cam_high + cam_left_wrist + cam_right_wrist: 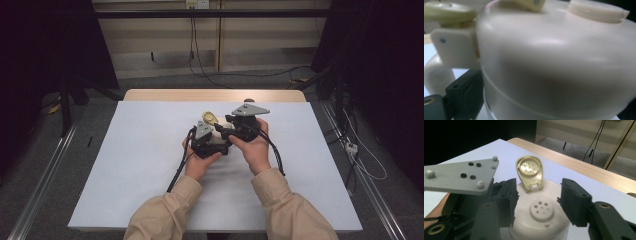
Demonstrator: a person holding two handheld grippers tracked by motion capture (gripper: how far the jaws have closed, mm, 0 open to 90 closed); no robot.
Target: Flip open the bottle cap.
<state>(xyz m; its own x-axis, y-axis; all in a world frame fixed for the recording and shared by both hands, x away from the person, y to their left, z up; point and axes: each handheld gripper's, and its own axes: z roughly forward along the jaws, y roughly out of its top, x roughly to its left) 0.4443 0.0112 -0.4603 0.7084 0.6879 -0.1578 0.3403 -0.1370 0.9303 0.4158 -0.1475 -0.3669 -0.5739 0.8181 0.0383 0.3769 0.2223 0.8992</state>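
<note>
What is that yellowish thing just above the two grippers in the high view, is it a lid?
Observer: Yes, it's a flip cap, hinged open and standing up at the far edge of the white container.
Operator: What's under it?
Observer: A round raised spout with several small holes in its top.
Operator: Is the right gripper holding anything?
Observer: No. The right gripper has its jaws open, one on each side of the spout and clear of it.
</note>
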